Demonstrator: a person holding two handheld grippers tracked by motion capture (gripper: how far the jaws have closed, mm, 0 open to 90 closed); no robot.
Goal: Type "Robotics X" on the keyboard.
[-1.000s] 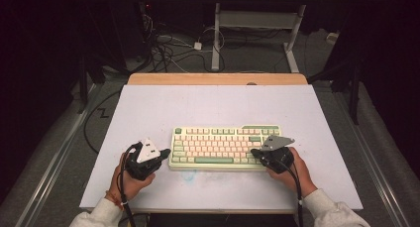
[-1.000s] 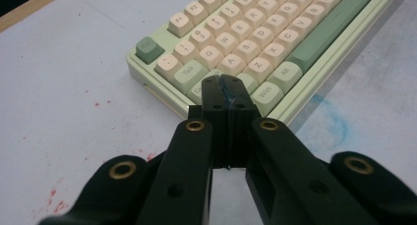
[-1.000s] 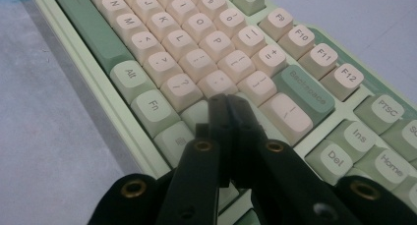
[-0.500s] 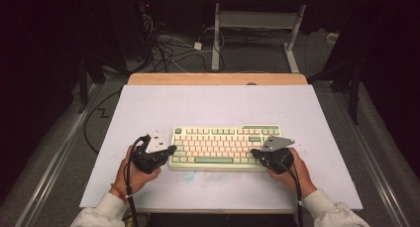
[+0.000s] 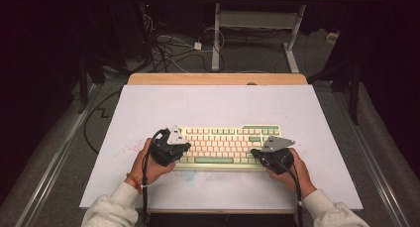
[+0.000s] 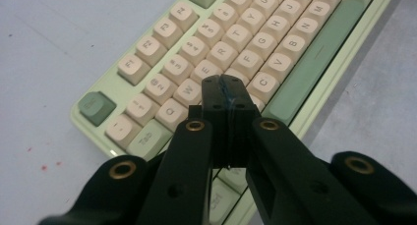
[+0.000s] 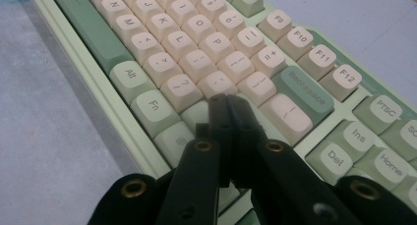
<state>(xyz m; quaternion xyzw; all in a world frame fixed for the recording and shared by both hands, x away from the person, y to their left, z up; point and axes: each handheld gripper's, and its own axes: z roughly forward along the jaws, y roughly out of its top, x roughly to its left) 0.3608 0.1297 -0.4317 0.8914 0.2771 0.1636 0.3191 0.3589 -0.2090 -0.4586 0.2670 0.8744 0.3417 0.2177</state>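
Typing on the keyboard (image 5: pixel 225 146), I hold each hand-held gripper (image 6: pixel 227 95) (image 7: pixel 227 112) pinched together over its keys, no end in sight.

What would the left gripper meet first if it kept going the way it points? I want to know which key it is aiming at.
Most likely the keyboard: the shut left gripper points at the letter keys around S and D, though its tip hides the exact key.

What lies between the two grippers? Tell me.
Between the left gripper and right gripper, the high view shows the keyboard's middle keys and green space bar.
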